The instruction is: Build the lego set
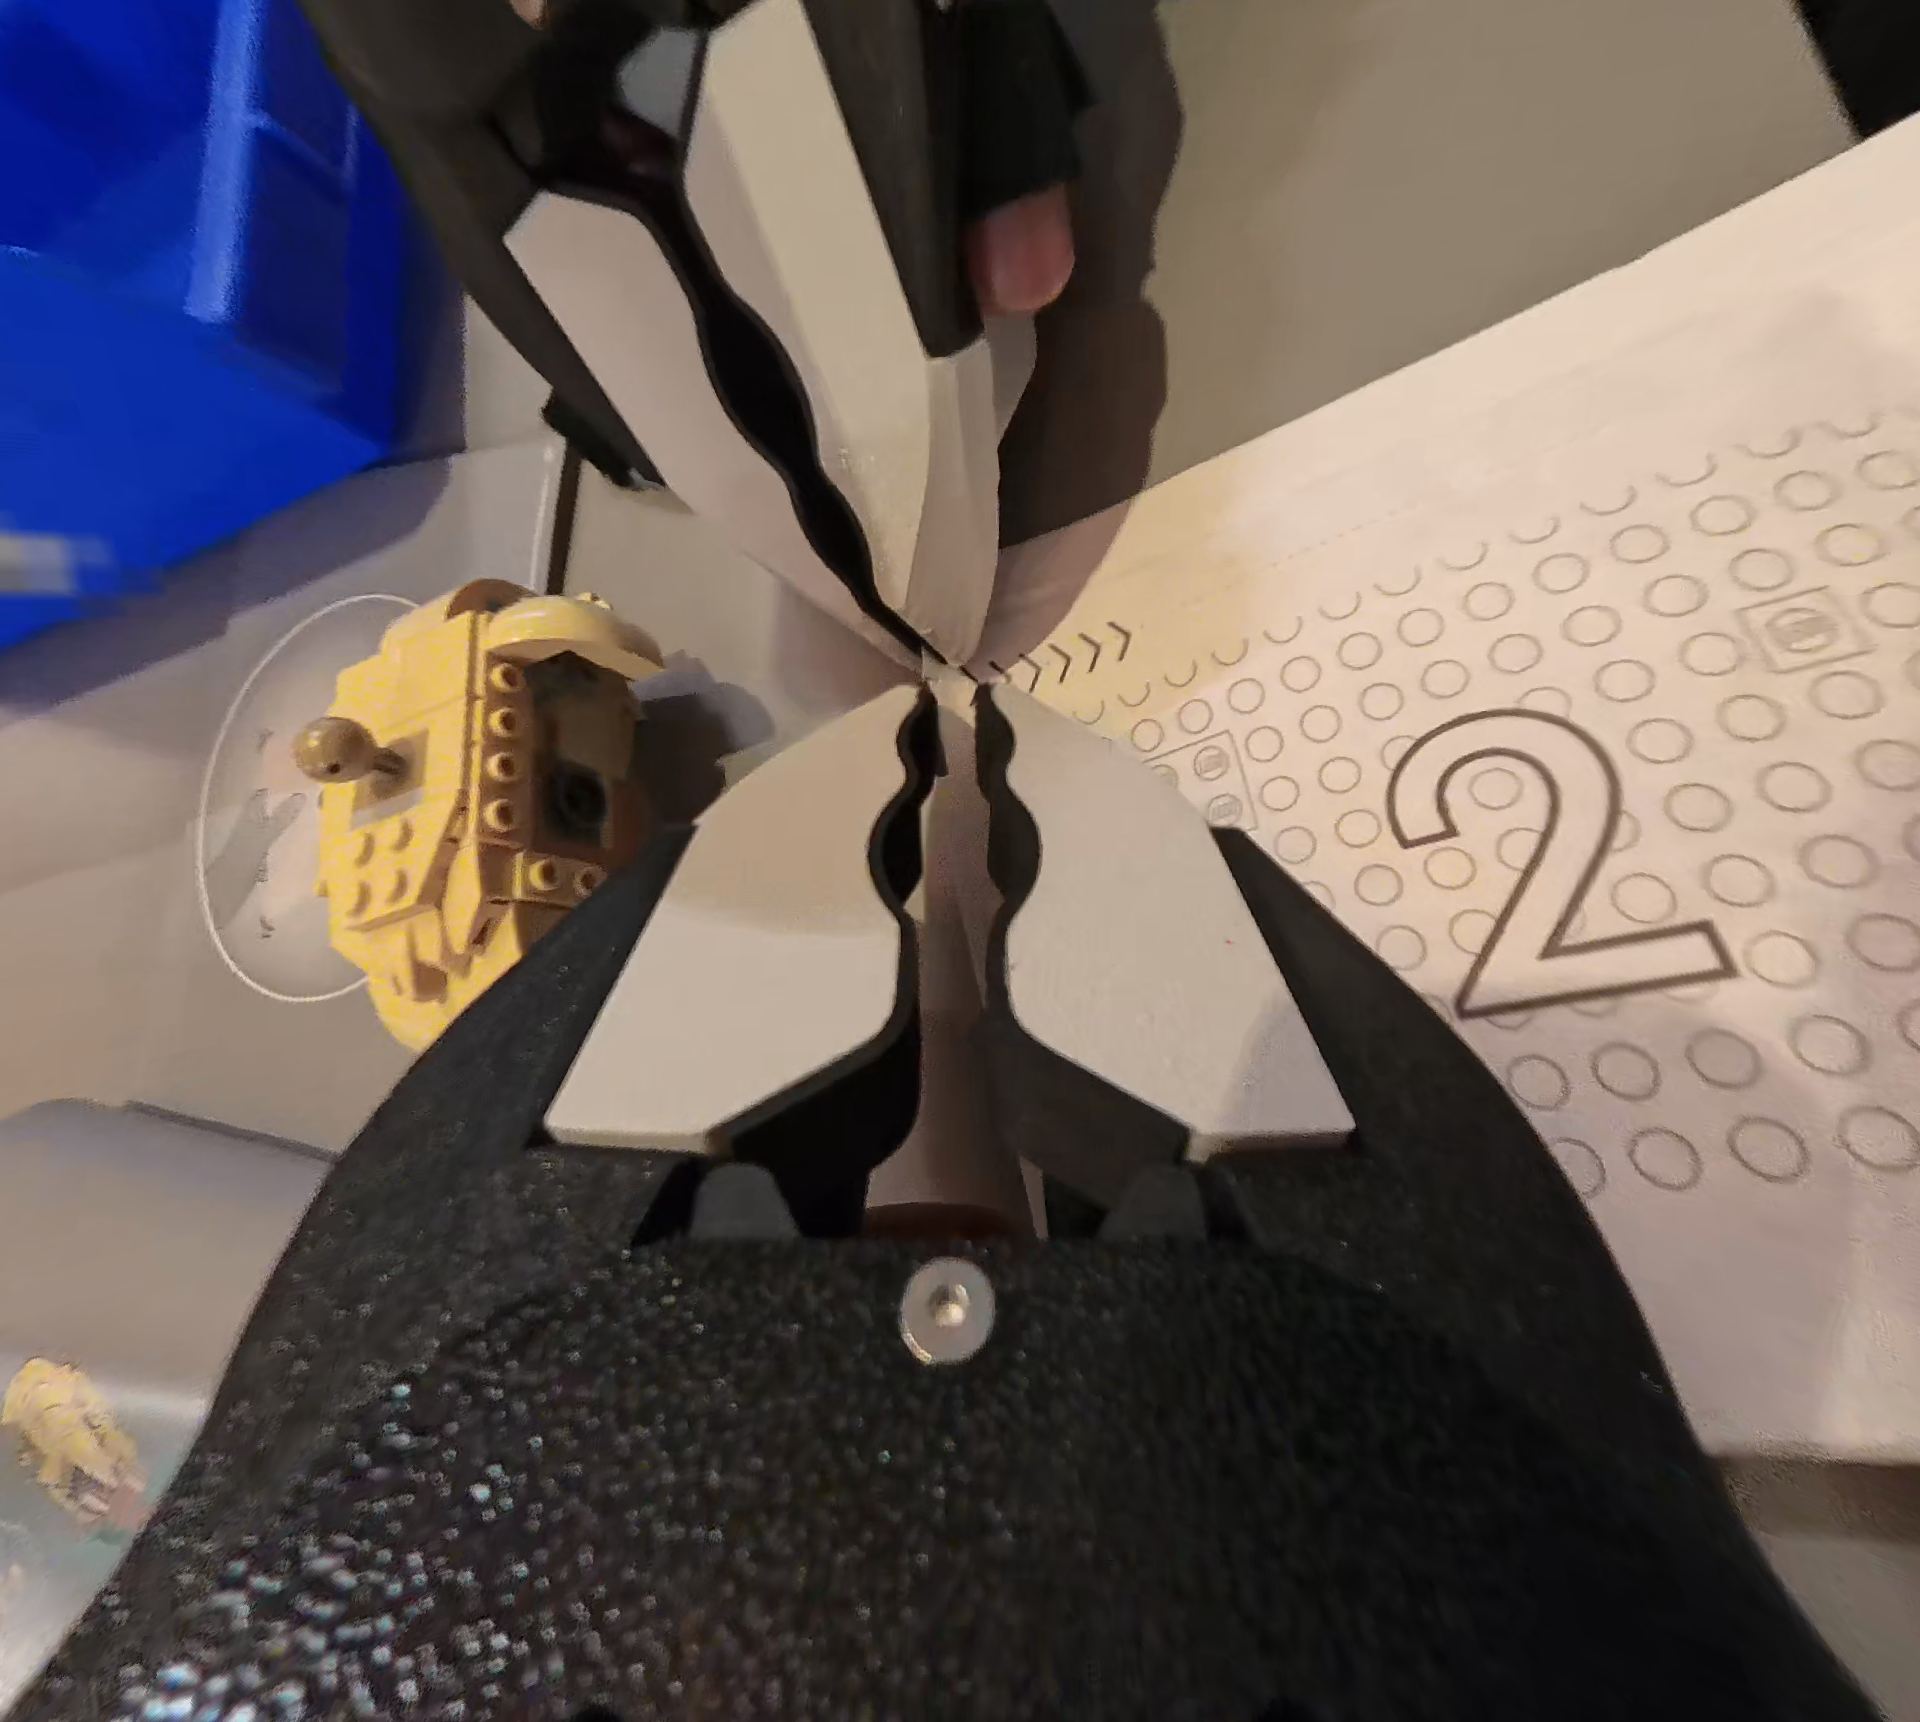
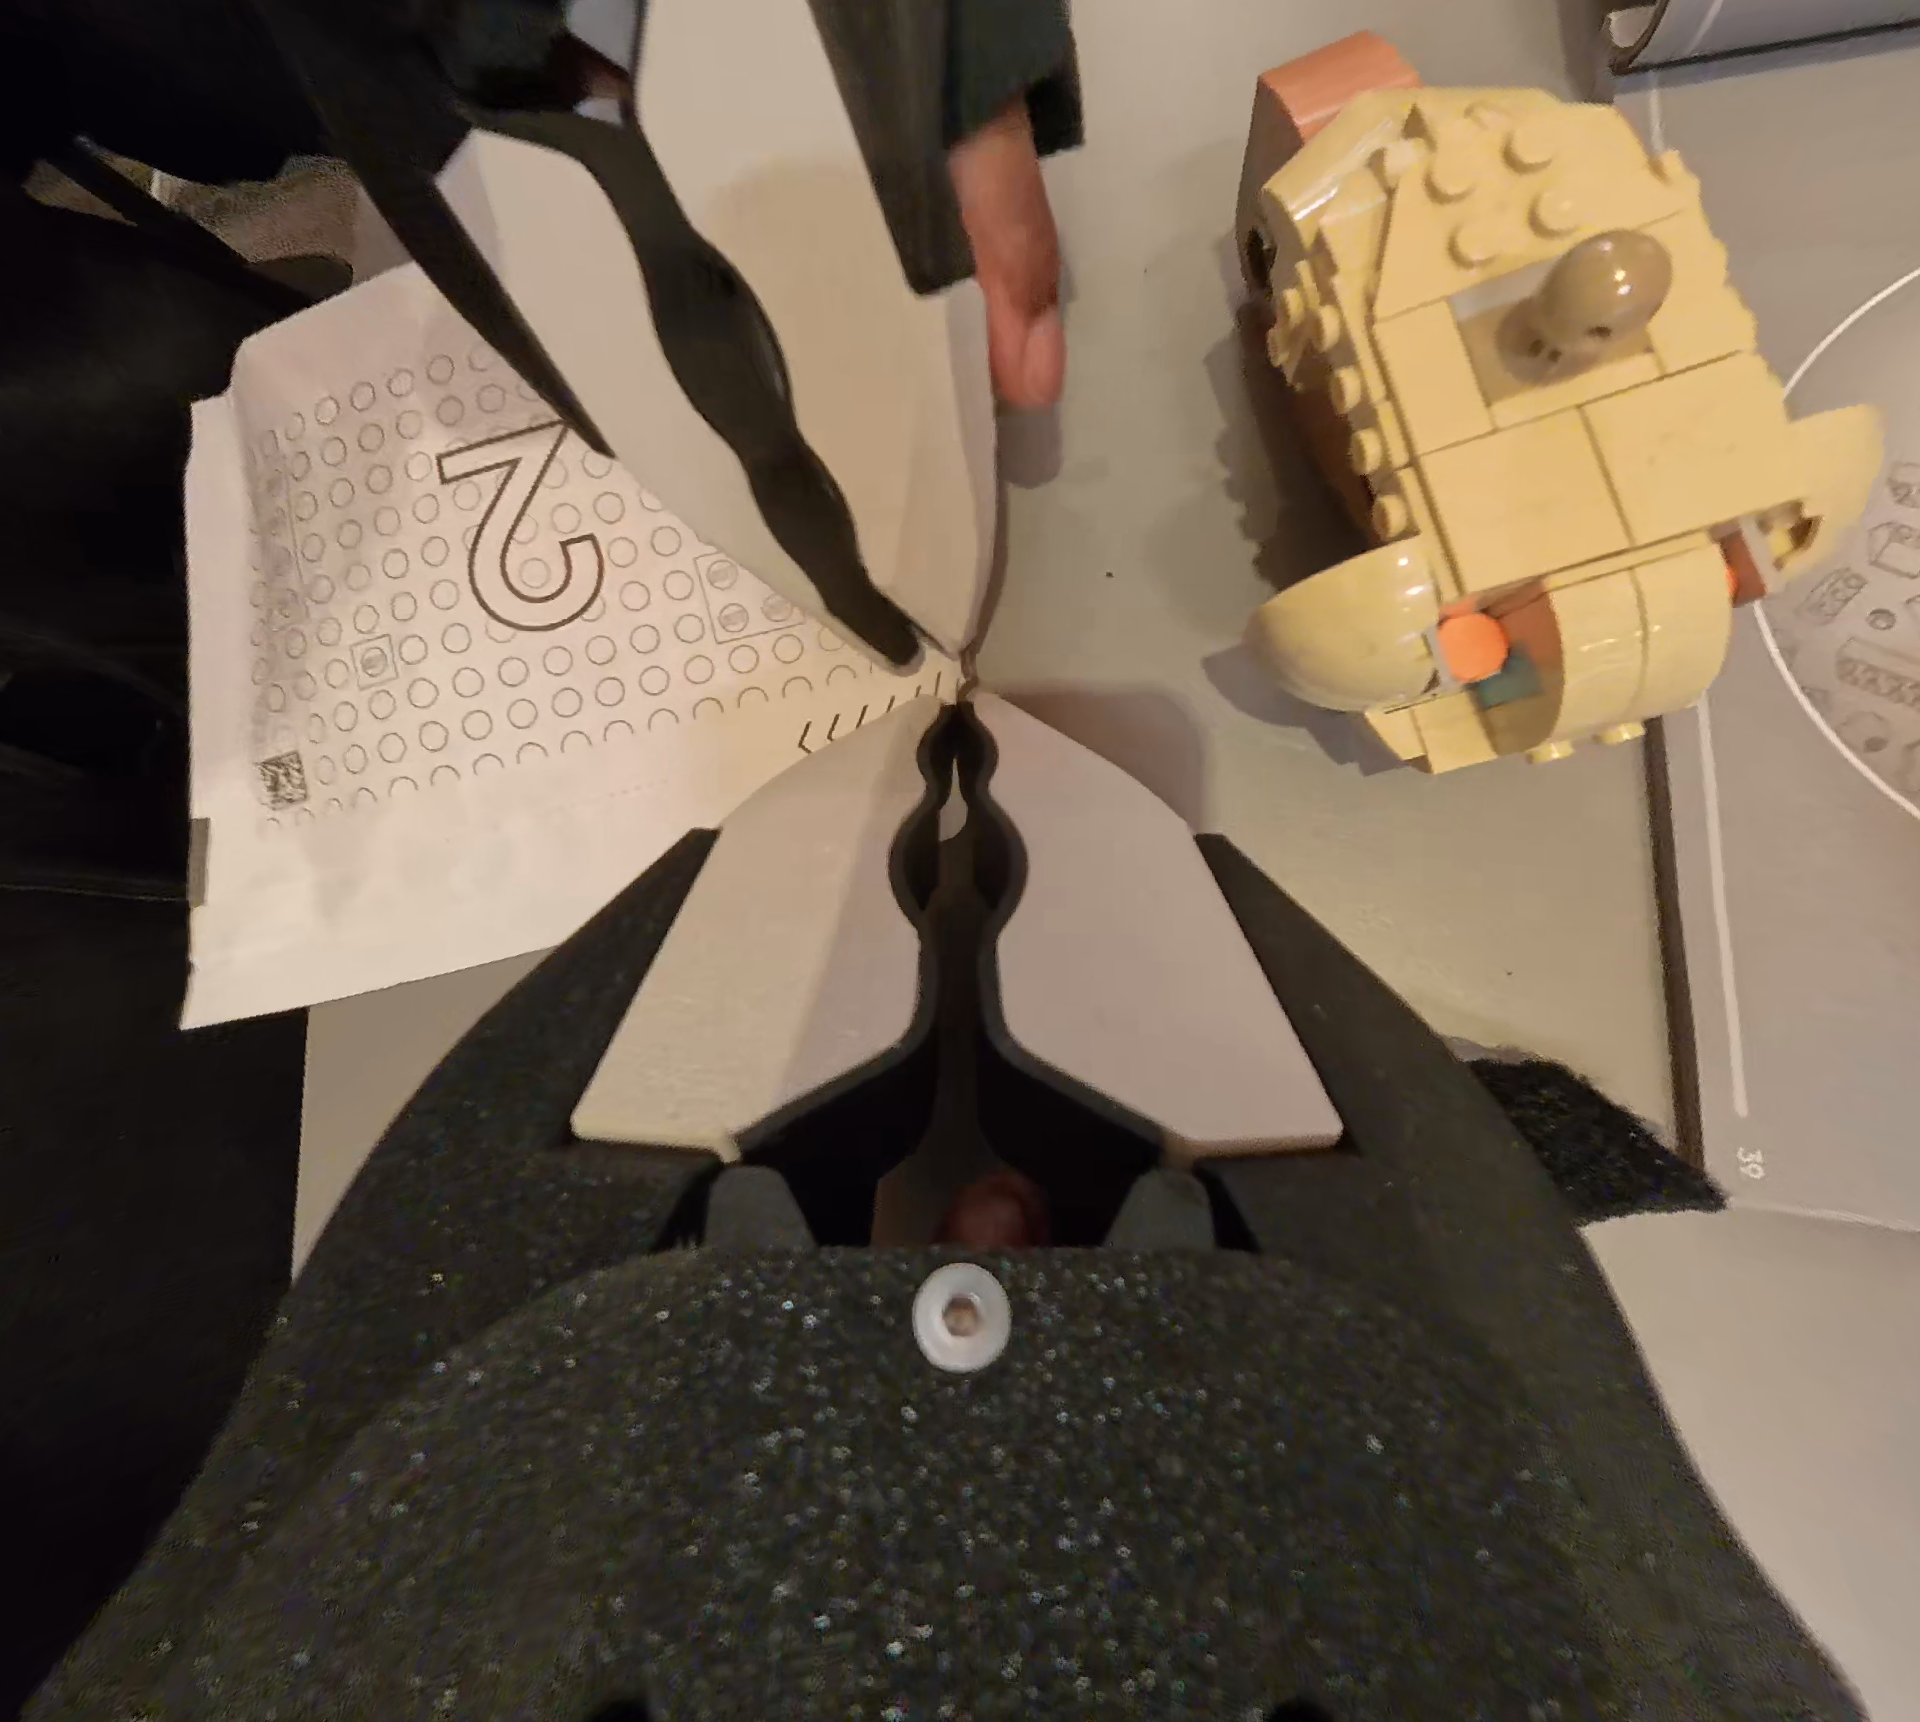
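Note:
A white paper bag (image 1: 1558, 841) printed with circles and a large numeral lies on the grey table (image 2: 1195, 62). It also shows in the right wrist view (image 2: 416, 685). My left gripper (image 1: 951, 701) is shut on the bag's corner. My right gripper (image 2: 961, 722) is shut on the same corner from the other side. The two pairs of fingertips meet tip to tip. The right gripper comes in from above in the left wrist view (image 1: 925, 633). The left gripper does the same in the right wrist view (image 2: 935, 649).
A tan brick-built model (image 2: 1538, 446) lies on the table right of the grippers; it also shows in the left wrist view (image 1: 468, 789). A grey instruction booklet (image 2: 1818, 841) lies under it. A blue bin (image 1: 156, 218) stands at far left. A gloved finger (image 2: 1023, 322) rests on the other gripper. The tips of both grippers are at nearly the same place.

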The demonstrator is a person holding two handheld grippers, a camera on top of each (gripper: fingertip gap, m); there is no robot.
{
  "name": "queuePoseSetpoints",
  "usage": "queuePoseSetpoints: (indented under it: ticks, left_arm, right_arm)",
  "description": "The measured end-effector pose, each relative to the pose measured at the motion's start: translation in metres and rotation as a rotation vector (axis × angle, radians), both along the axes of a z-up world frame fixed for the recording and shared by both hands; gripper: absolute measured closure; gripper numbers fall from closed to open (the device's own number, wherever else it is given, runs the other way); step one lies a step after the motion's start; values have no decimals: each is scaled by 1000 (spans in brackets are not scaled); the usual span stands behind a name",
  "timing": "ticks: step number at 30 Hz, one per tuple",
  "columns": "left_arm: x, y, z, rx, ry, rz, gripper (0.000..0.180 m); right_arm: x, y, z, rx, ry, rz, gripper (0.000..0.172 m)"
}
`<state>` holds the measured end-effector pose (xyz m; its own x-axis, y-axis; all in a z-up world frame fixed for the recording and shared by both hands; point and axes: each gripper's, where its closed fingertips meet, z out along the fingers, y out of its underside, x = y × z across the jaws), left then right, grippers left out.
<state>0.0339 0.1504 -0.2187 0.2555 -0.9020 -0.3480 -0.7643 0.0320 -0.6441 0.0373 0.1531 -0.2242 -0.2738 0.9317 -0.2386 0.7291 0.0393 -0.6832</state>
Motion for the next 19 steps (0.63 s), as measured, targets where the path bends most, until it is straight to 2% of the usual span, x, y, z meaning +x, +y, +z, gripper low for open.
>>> queuePoseSetpoints:
  ticks: [1,3,12,16,19]
  left_arm:
    - [0,2,-2,-5,10,4,175]
    - [1,3,-3,-26,9,6,180]
    - [0,5,-10,-111,-6,61,180]
    - [0,5,-11,-107,17,76,180]
    - [-1,5,-11,-87,28,87,180]
  right_arm:
    - [0,0,0,4,1,3,171]
    - [0,0,0,5,5,8,171]
    - [0,1,-4,158,39,19,171]
    - [0,1,-5,263,76,35,172]
    - [0,1,-4,281,86,33,172]
